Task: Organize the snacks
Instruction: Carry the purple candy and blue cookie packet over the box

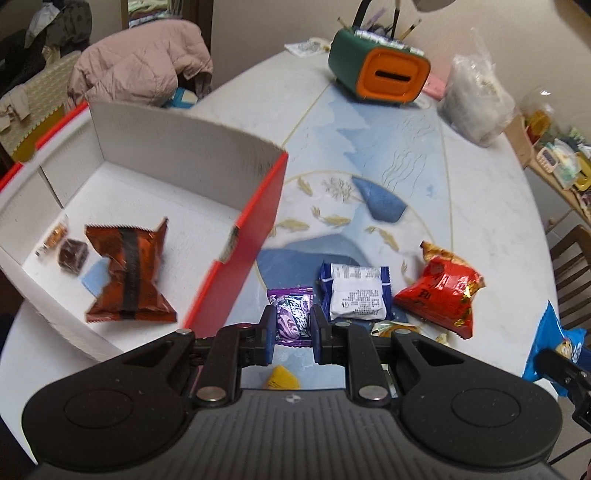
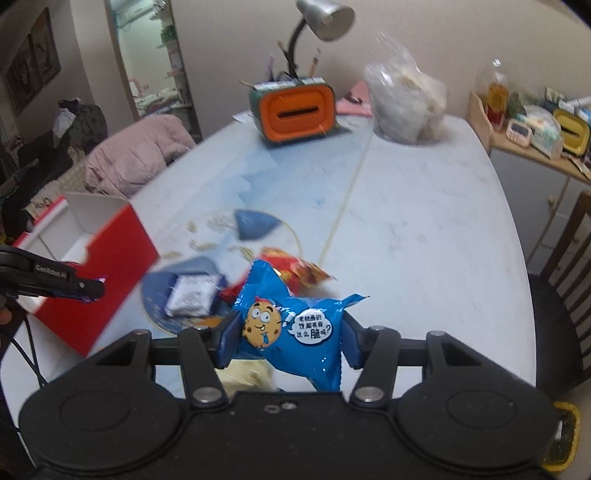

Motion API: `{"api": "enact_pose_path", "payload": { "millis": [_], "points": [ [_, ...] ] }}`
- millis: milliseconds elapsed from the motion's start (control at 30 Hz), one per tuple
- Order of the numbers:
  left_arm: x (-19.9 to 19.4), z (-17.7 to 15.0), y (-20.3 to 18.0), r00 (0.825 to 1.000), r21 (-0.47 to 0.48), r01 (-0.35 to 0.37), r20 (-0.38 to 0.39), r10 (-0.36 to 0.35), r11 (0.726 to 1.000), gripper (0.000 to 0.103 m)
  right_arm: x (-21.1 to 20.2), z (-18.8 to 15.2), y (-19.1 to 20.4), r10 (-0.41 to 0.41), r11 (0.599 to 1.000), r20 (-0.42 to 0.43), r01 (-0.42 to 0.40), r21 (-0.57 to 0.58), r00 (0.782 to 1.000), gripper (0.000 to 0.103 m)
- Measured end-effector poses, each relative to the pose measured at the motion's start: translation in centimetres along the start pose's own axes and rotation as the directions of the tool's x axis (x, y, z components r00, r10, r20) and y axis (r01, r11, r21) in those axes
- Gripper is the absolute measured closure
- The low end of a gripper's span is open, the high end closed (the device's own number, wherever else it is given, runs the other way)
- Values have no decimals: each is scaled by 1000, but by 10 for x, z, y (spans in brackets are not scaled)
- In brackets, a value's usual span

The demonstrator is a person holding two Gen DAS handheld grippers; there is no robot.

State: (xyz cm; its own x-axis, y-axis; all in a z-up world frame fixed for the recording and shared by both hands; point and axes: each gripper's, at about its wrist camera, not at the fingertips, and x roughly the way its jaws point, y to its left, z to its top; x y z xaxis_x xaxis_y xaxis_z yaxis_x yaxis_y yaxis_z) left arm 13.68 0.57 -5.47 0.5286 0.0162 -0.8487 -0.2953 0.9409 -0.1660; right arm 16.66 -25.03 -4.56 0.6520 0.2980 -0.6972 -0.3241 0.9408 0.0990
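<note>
At the left of the left wrist view, the red box (image 1: 258, 225) holds a brown packet (image 1: 129, 269). At bottom centre the left hand-held gripper (image 1: 293, 328) is clamped on a purple candy (image 1: 291, 314). In the right wrist view, the right hand-held gripper (image 2: 291, 338) at lower centre clamps a blue cookie packet (image 2: 295, 325) above the counter (image 2: 424, 229).

— What surrounds the pale marble-patterned surface (image 2: 424, 229)?
— Plain beige walls (image 2: 424, 44), a dark wooden chair (image 2: 569, 258), a light wooden side cabinet (image 2: 532, 173), and a silver gooseneck desk lamp (image 2: 325, 16).
</note>
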Motion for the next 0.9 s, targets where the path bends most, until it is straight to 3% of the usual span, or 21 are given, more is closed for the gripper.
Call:
{"api": "enact_pose_path", "payload": {
  "millis": [367,900],
  "points": [
    [-35,18,43,999,38,30,43,-32,999,85,-16,28,69,67,996,59,-63,-62,996,49],
    [-52,56,144,997,77,8,77,-14,997,85,26,61,195,130,982,36,-124,-142,991,49]
  ]
}}
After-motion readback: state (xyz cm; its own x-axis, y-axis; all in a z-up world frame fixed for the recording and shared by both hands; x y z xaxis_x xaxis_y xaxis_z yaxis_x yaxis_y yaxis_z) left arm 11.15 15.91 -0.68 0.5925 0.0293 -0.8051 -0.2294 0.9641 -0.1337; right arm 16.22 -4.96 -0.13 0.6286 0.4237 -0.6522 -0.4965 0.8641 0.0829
